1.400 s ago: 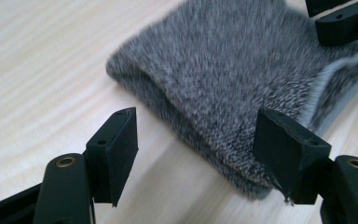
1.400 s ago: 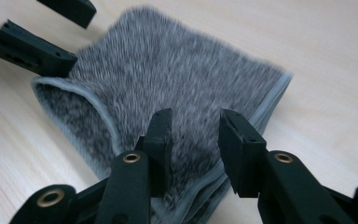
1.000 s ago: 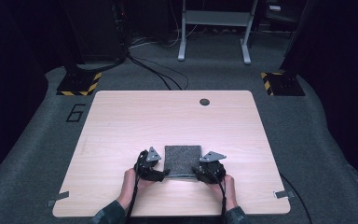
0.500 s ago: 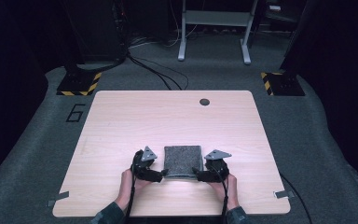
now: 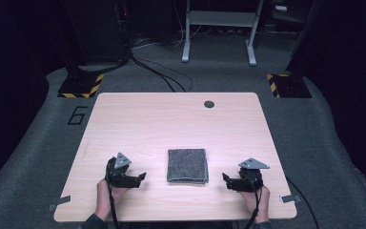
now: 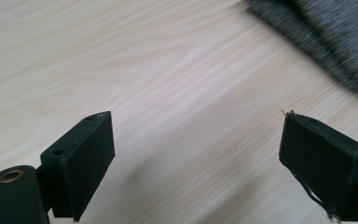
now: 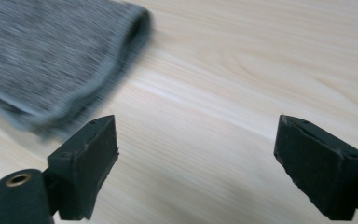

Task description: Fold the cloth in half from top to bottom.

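A folded grey cloth (image 5: pixel 187 165) lies flat on the wooden table (image 5: pixel 171 124), near its front edge. My left gripper (image 5: pixel 140 178) rests to the cloth's left, apart from it, jaws open and empty. Its jaws have just been opening, with bare wood between them. In the left gripper view the cloth (image 6: pixel 326 37) sits at the upper right. My right gripper (image 5: pixel 226 180) stands to the cloth's right, also apart from it, open and empty, its jaws having just opened wider. The right gripper view has the cloth (image 7: pixel 56 60) at the upper left.
A small dark round hole (image 5: pixel 208 103) marks the table's far side. Beyond the table are black cables (image 5: pixel 162 71), a metal stand (image 5: pixel 219 28) and yellow-black striped floor bases (image 5: pixel 81 86). Tape tabs stick to the table's front corners.
Both grippers let go of the cloth's side edges and drew outward, left one to the left, right one to the right. Their jaws widened. The cloth stays flat in place.
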`<state>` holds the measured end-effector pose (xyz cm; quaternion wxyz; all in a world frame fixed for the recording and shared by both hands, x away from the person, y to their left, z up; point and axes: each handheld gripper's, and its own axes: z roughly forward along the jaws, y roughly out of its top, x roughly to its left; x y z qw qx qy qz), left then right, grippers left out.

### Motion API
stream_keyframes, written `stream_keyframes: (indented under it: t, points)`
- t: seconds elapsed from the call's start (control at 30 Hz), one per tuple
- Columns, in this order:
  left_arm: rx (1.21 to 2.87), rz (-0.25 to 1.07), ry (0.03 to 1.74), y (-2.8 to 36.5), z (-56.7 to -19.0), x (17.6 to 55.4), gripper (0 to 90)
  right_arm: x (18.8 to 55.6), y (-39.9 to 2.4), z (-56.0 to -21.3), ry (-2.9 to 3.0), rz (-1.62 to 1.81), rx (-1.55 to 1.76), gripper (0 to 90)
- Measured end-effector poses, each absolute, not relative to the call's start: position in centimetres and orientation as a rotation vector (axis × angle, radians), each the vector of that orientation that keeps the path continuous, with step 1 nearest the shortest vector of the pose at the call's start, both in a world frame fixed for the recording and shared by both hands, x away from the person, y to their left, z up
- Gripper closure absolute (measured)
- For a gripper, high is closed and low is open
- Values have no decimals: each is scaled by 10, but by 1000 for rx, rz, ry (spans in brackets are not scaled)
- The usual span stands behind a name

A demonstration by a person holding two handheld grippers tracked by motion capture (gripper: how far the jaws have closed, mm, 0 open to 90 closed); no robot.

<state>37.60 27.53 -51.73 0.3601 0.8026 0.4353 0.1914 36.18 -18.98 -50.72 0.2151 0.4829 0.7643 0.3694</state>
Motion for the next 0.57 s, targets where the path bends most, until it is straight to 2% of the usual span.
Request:
stream_keyframes:
  t: [0.23,0.57]
  points:
    - [2083,507,1197,298,-527,372,82,360,-230,-526,2062,917,1450,74]
    - [2064,529,1202,299,-530,371,69,363,-233,-530,2059,876,1470,25]
